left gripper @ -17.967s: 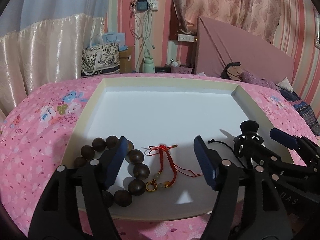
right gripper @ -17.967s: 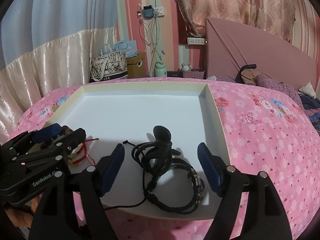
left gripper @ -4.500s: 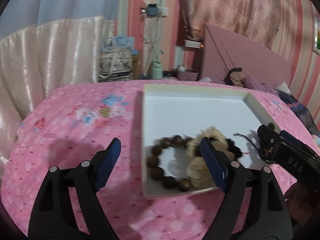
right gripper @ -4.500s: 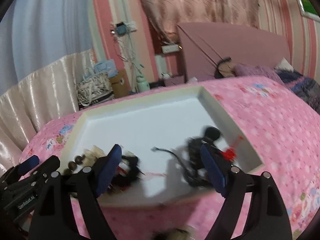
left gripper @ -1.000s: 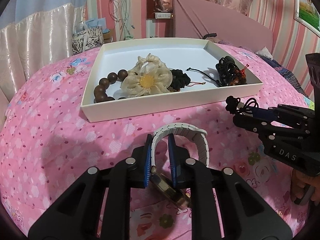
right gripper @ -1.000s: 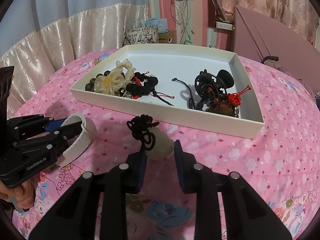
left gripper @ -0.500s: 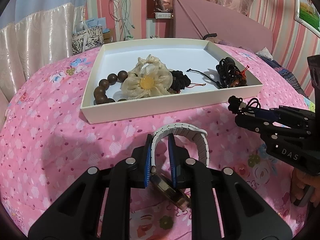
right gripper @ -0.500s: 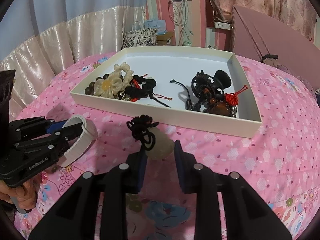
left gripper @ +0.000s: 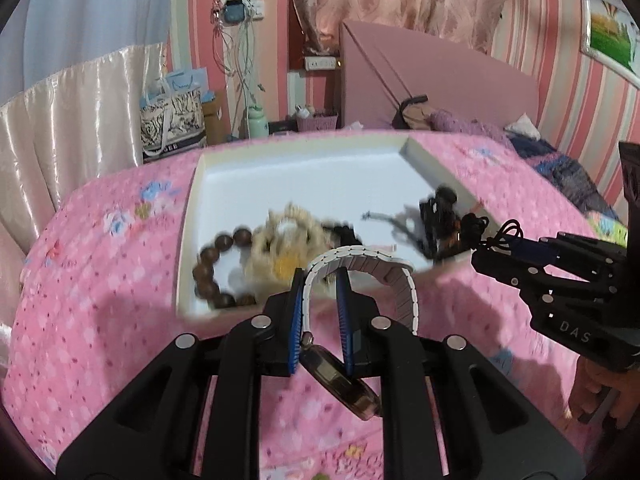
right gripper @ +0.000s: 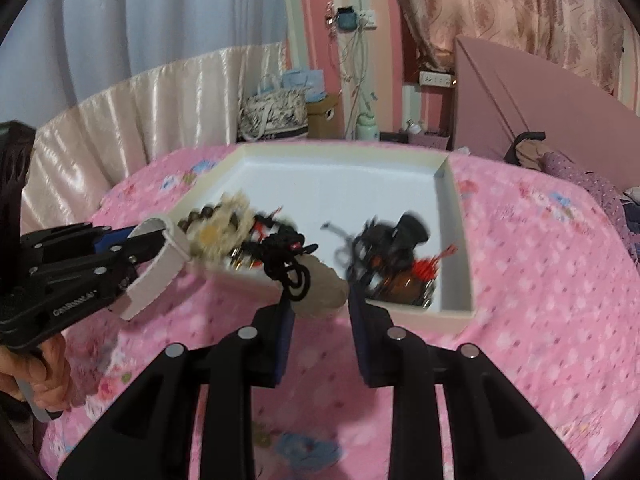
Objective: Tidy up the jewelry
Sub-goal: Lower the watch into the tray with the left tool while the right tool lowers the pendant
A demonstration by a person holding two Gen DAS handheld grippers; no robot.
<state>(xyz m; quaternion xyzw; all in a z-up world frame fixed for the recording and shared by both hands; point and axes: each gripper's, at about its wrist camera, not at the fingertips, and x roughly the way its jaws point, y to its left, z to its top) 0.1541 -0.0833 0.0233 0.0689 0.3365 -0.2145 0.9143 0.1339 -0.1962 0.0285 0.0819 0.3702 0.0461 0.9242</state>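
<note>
The white tray (left gripper: pixel 188 240) lies straight ahead of both tools, on the pink bed (left gripper: pixel 100 264), its long side running left to right. Your left hand-held gripper (left gripper: pixel 320 296) is clamped on the white watch (left gripper: pixel 372 268), strap arching over the tray's near wall. Your right hand-held gripper (right gripper: pixel 320 304) is pinched on the pale pendant (right gripper: pixel 320 284), black cord looped on top, just short of that wall. Neither is clearly nearer. Frames blurred.
</note>
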